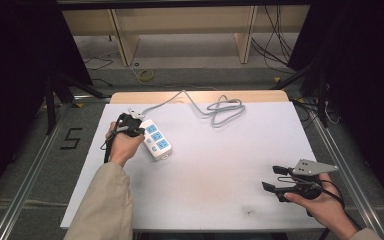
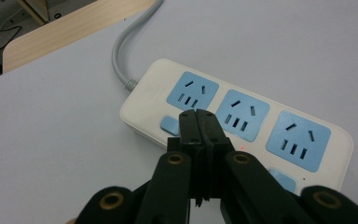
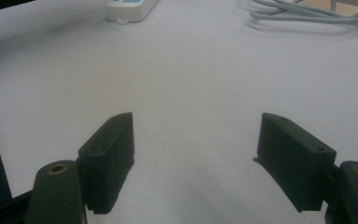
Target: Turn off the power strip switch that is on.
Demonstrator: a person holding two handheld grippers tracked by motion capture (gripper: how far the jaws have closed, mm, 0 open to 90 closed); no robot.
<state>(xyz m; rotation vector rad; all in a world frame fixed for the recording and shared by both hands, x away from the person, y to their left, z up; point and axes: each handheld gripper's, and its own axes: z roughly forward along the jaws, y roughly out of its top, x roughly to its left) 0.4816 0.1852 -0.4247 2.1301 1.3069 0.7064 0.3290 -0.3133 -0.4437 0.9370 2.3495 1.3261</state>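
The left gripper (image 2: 199, 122), jaws pressed together, tips poised over the switch row of the power strip (image 2: 242, 135), whose long axis runs diagonally toward the table's (image 1: 215, 165) near side. The right gripper (image 1: 275, 177), jaws spread and empty, rests well apart.

Lab: aluminium frame rails (image 1: 22, 185), loose floor cables (image 1: 275, 47)

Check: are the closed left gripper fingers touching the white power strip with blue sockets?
Cannot tell. In the left gripper view the shut left gripper overlaps the white power strip near a blue switch, but the tips hide any contact or gap.
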